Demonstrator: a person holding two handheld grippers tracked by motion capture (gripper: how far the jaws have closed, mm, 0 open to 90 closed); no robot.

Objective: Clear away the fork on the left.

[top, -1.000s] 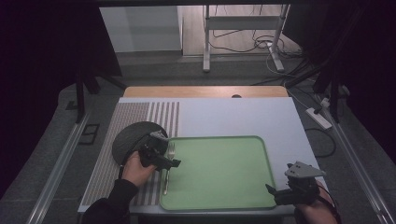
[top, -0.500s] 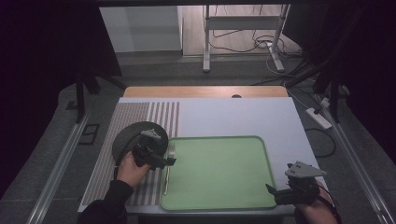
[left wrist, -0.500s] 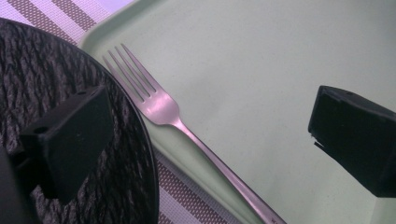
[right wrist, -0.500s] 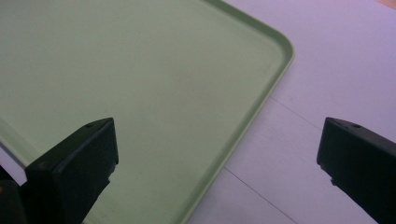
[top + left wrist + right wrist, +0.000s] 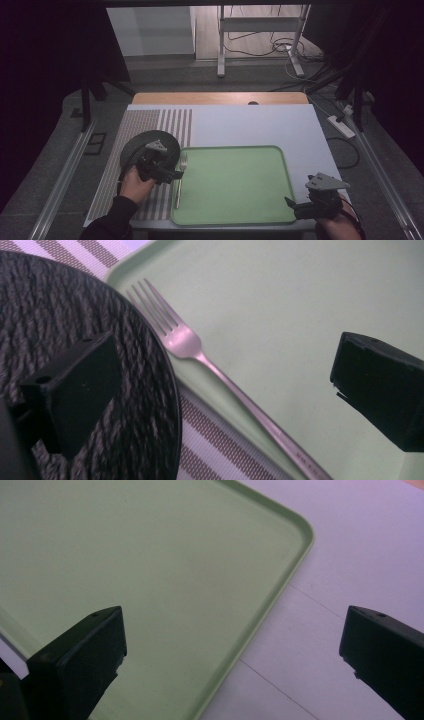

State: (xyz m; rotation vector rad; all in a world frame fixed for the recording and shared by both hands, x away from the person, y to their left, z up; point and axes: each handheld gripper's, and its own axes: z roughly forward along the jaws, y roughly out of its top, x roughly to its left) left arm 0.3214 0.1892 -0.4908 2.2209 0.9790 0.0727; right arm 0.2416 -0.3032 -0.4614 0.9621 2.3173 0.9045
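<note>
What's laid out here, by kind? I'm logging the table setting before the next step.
Fork: 1
Dark round plate: 1
Green tray: 1
Striped placemat: 1
Total: 4

Between the matt black plastic fingers [image 5: 75,390] lie a shiny smooth metal fork [image 5: 210,365], a ridged dark plate [image 5: 60,325] and a smooth matt green plastic tray [image 5: 300,300].
</note>
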